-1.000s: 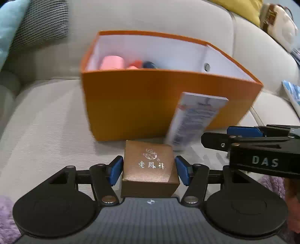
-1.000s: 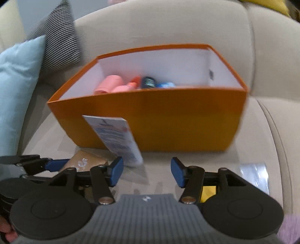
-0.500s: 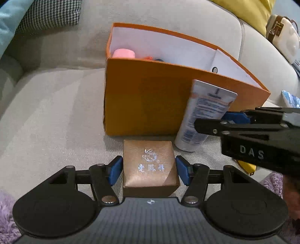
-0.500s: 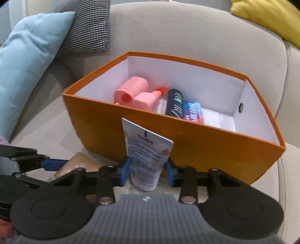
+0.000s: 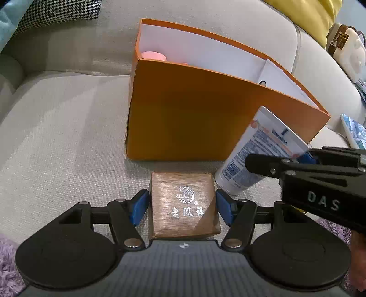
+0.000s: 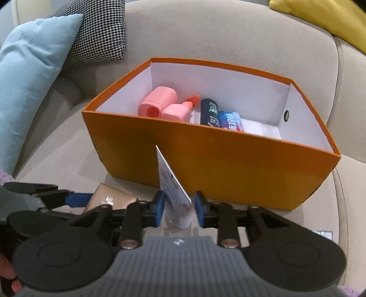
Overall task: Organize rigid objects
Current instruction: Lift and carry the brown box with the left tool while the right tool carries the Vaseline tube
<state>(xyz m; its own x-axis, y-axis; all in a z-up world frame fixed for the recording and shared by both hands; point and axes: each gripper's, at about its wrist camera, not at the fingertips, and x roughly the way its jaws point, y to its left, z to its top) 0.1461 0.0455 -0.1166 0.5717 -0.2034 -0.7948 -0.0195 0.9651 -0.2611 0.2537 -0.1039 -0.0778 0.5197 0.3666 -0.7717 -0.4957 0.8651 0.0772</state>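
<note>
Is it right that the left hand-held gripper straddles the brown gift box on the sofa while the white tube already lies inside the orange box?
Not quite. The white tube is outside the orange box, standing in front of its near wall between the right hand-held gripper's fingers; the right wrist view shows it. The left hand-held gripper does straddle the brown gift box on the sofa.

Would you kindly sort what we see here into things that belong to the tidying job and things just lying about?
Job:
- orange box, already holding pink bottles and small tubes
- bronze gift box, between the left gripper pads
- white lotion tube, in the right gripper

Lying about:
- light blue cushion
- houndstooth cushion
- yellow cushion
- beige sofa
</note>
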